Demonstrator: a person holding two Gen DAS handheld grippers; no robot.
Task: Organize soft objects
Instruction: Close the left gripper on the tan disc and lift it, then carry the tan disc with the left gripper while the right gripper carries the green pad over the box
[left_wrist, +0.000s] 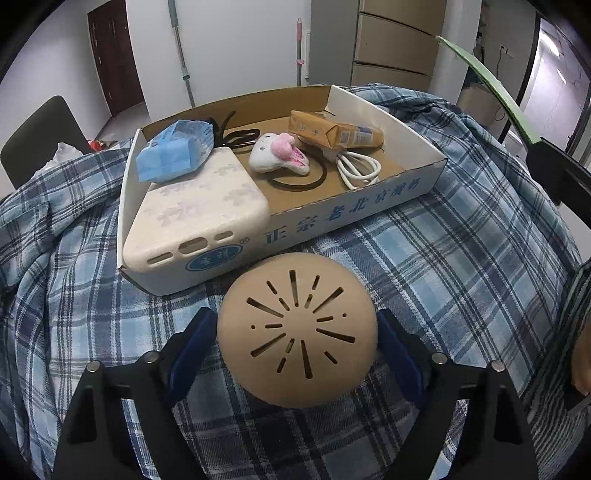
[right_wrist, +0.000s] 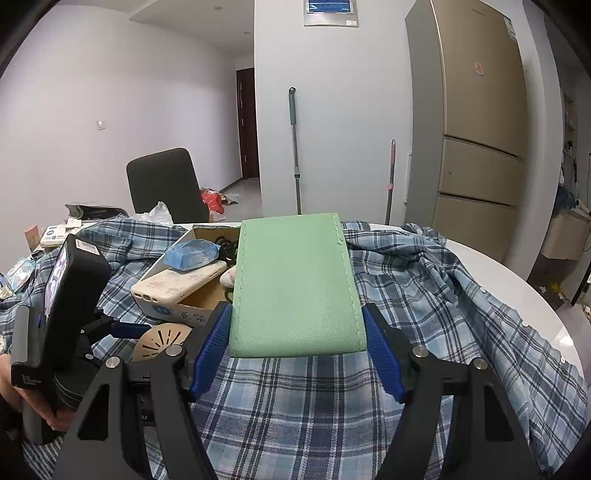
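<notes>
Your left gripper (left_wrist: 297, 332) pinches the tan slotted dome (left_wrist: 297, 334) between its fingers just in front of the cardboard box (left_wrist: 332, 218) on the plaid-covered table (left_wrist: 461, 258), while your right gripper (right_wrist: 297, 332) clamps the green pouch (right_wrist: 295, 288) above the cloth.

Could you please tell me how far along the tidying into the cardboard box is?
Done: phone case, tissue pack and plush toy lie in the box. In hand: left gripper holds a tan pad, right gripper a green pouch. Both remain to be boxed.
</notes>
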